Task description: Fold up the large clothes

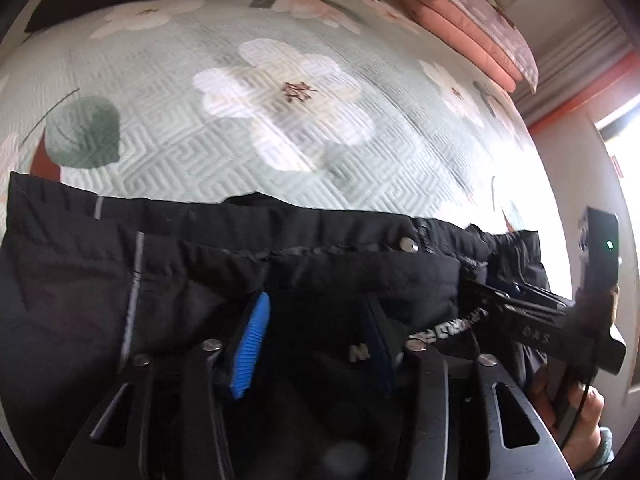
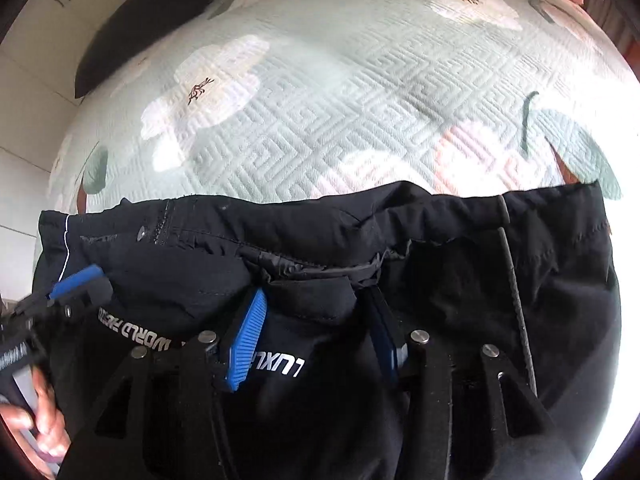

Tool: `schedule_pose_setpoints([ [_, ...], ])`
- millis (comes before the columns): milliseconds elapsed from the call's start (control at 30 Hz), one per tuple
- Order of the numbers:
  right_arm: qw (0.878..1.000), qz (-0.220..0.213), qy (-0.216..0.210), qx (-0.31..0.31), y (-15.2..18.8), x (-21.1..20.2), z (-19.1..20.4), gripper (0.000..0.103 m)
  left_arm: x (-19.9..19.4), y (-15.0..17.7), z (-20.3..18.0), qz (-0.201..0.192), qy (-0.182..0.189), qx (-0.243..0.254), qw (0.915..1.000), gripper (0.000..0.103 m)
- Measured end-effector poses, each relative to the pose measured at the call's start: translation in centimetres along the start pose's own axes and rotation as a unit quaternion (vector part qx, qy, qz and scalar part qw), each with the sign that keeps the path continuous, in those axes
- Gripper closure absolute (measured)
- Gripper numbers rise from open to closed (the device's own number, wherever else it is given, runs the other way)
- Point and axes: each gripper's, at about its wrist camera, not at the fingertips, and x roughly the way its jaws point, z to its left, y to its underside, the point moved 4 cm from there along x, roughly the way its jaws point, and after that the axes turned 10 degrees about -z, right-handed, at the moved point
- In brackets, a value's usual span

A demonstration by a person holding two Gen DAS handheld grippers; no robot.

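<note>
Nearest, the left gripper (image 1: pixel 316 340) has dark fabric of the black garment (image 1: pixel 280 264) bunched between its blue fingers (image 1: pixel 250 344); they seem to pinch it, though shadow hides the contact. The right gripper (image 2: pixel 316 336) likewise holds a fold between its fingers (image 2: pixel 246 340). Just beyond both sets of fingers runs the garment's upper edge, and past it the floral bed (image 1: pixel 320 60) lies open. Farthest from the fingers, folded pink bedding (image 1: pixel 460 28) sits at the bed's far edge.
</note>
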Motion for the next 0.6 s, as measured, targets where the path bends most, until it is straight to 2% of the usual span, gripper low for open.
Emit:
schedule_pose_setpoints([
  [100,1.000,-0.008,-0.019,0.015,0.7,-1.4,-0.7,0.052,-1.0,0.4,0.9,-0.001,0.023,-0.011,0.9997,0.065],
  [167,0.999,-0.020,-0.035,0.029,1.5,-4.2,-1.5,0.052,-2.3,0.9,1.1,-0.005,0.007,0.004,1.0000,0.065],
  [233,0.997,-0.048,-0.055,0.029,3.0,-8.1,-1.3,0.049,-4.8,1.9,1.5,-0.016,-0.015,0.018,0.9996,0.061],
  [300,0.997,-0.058,-0.051,0.013,5.1,-11.1,-0.9,0.049,-8.1,3.7,2.1,-0.024,-0.001,0.008,0.9997,0.051],
  [333,0.998,-0.056,-0.042,0.004,6.4,-12.3,-0.9,0.049,-9.2,4.4,2.5,-0.027,-0.001,0.004,0.9996,0.049],
  [400,0.999,-0.039,-0.034,-0.006,9.1,-13.9,-0.7,0.049,-11.7,6.9,3.6,-0.026,-0.017,-0.012,0.9994,0.044],
  [467,1.000,-0.012,-0.009,-0.020,12.1,-14.0,-1.1,0.049,-12.8,9.3,5.0,-0.018,-0.047,-0.030,0.9983,0.044],
  [533,0.999,0.029,0.028,-0.030,14.9,-12.2,-1.6,0.052,-12.4,11.4,6.9,-0.006,-0.084,-0.041,0.9956,0.043],
  [600,0.998,0.046,0.026,-0.014,15.9,-9.8,-2.3,0.055,-11.2,12.6,9.0,-0.013,-0.096,-0.051,0.9940,0.033],
])
